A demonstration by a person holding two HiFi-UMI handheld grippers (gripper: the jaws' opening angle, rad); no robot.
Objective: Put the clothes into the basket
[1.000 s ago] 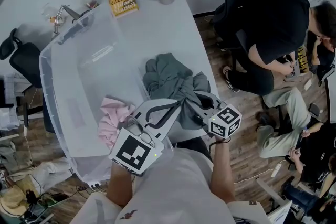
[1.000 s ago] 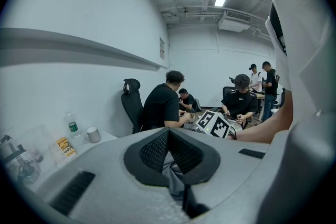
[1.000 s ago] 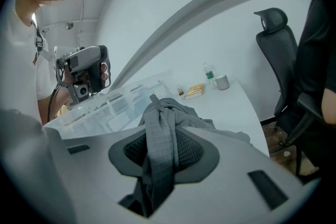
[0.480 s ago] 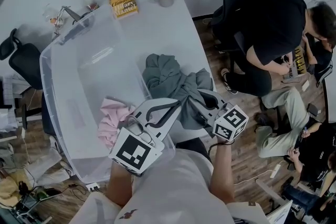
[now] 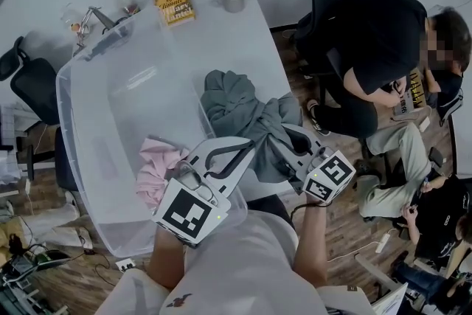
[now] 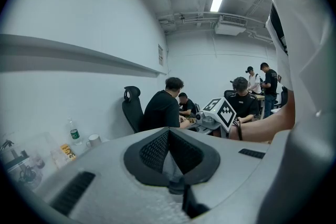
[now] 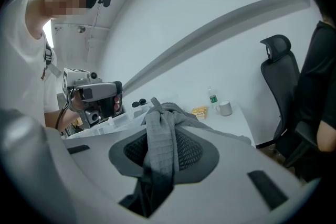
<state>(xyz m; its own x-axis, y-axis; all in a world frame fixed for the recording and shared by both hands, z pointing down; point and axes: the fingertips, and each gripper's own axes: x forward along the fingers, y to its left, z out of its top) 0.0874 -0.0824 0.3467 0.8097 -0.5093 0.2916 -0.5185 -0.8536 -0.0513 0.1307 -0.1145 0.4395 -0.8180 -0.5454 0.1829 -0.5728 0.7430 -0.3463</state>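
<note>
With your right tool [image 5: 279, 147] pinching the grey garment [image 5: 240, 111], raise it clear of the basket [image 5: 110, 122] rim before swinging it over.

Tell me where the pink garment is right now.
In the head view the pink garment lies in the near right corner of the clear basket, just left of the left gripper, with the grey garment beyond the basket's right wall.

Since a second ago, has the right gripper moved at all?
Yes. In the head view the right gripper, shut on the grey garment, has shifted rightward, away from the clear bin, pulling the cloth with it.
</note>
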